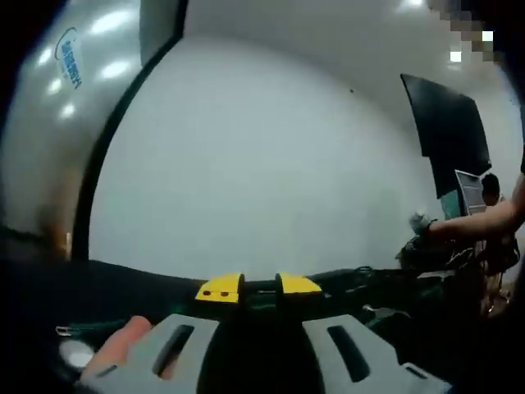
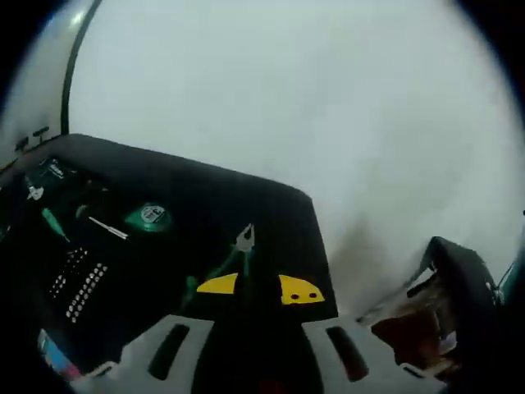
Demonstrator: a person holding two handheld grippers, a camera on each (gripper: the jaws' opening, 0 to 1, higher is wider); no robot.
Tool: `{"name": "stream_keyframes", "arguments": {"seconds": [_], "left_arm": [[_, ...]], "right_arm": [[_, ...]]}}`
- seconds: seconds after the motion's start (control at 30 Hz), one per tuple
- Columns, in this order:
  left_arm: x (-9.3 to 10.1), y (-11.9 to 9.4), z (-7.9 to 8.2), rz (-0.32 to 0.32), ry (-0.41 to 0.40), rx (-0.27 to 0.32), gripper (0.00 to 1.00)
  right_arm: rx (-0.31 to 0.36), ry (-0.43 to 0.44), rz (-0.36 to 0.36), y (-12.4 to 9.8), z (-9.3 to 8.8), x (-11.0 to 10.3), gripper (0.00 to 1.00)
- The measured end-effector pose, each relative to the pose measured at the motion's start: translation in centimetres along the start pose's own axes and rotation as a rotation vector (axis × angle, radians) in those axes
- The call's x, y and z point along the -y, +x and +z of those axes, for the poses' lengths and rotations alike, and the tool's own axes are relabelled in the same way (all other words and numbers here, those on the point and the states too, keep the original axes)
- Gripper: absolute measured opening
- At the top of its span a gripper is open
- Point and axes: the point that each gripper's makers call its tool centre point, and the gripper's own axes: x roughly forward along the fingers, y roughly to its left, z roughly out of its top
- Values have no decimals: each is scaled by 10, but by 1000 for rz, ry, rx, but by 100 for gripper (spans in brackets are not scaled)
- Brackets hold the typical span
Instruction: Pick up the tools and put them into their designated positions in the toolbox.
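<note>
Both grippers raised over the dark worktop; pliers between the right jaws.

Left gripper view: your left gripper (image 1: 259, 289) points level at a white wall (image 1: 262, 156). Its yellow tips stand a narrow gap apart with nothing between them. Under them runs the far edge of the worktop (image 1: 139, 287), too dark to read. A person's arm (image 1: 484, 220) reaches in at the right edge of the view.

Right gripper view: your right gripper (image 2: 259, 289) hangs near the worktop's (image 2: 205, 205) right edge. Its tips are slightly apart, and the green-handled pliers (image 2: 239, 250) run between them, head pointing away. I cannot tell whether the jaws actually grip the handles. Further left on the worktop lie a green round case (image 2: 148, 217), a thin metal bar (image 2: 107, 227) and rows of small bits (image 2: 82, 287).
</note>
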Motion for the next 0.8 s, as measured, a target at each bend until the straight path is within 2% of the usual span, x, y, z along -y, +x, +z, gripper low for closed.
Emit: {"name": "stream_keyframes", "arguments": {"seconds": [0.1, 0.2, 0.23, 0.27, 0.33, 0.37, 0.4, 0.43, 0.47, 0.57, 0.63, 0.8], "left_arm": [[0, -1, 0, -5, -1, -3, 16], [1, -3, 1, -3, -1, 5, 16], [1, -3, 2, -2, -1, 8, 16], [1, -3, 2, -2, 1, 9, 16], [2, -3, 1, -3, 7, 6, 16], [2, -3, 1, -3, 10, 4, 16], [2, -3, 0, -1, 13, -1, 16], [2, -3, -1, -1, 13, -5, 16], [1, -3, -2, -2, 13, -9, 16], [0, -2, -3, -2, 15, -11, 16], [-1, -2, -3, -1, 15, -9, 16], [-2, -2, -2, -3, 9, -5, 16]], "right_arm": [[-33, -30, 20, 14, -7, -3, 16], [-68, -43, 31, 32, -10, 2, 18], [-94, -33, 39, 27, -20, -4, 18], [-143, -26, 63, 33, -29, -7, 18], [-151, -28, 96, 39, -36, -17, 20], [-168, -62, 115, 42, -41, -19, 15], [-142, -26, 163, 41, -37, -27, 9], [-205, 64, 115, 39, -44, -18, 8], [-231, 142, 139, 39, -46, -21, 8], [-254, 244, 166, 38, -48, -18, 7], [-279, 389, 208, 28, -51, -15, 7], [-292, 663, 269, 11, -53, 7, 7]]}}
